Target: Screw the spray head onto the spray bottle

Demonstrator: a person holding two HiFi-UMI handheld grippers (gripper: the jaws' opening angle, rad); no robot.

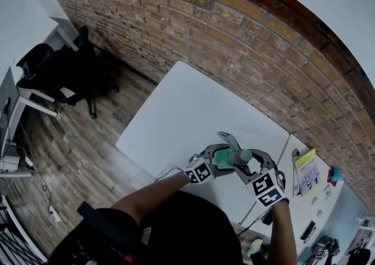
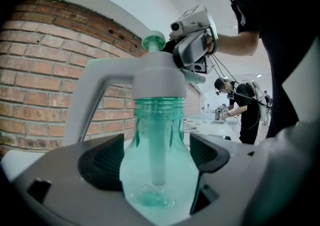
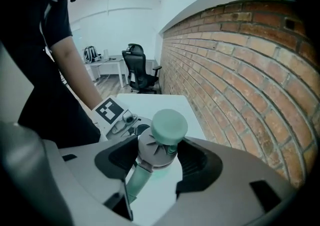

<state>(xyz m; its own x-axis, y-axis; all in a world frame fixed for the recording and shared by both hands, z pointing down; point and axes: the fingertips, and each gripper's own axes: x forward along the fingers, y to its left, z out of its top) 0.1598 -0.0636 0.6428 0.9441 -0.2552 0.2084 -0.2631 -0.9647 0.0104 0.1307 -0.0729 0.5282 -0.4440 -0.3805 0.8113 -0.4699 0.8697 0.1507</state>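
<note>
Left tool (image 2: 156,162) is clamping the green spray bottle (image 2: 159,185) by its body, holding it up over the desk (image 1: 193,105), with the spray head (image 3: 156,151) sitting on the neck. Cross-threading is looking like the risk if the head is tilting when twisted. Right tool (image 3: 159,162) is standing wide around the head's collar, barely touching, not squeezing yet.

Spray bottle (image 2: 159,170): translucent green. Spray head (image 2: 156,82): grey, pale-green knob. Desk (image 1: 187,111): white. Wall (image 1: 234,35): red-brown brick pattern. Chair (image 1: 53,70): black.
</note>
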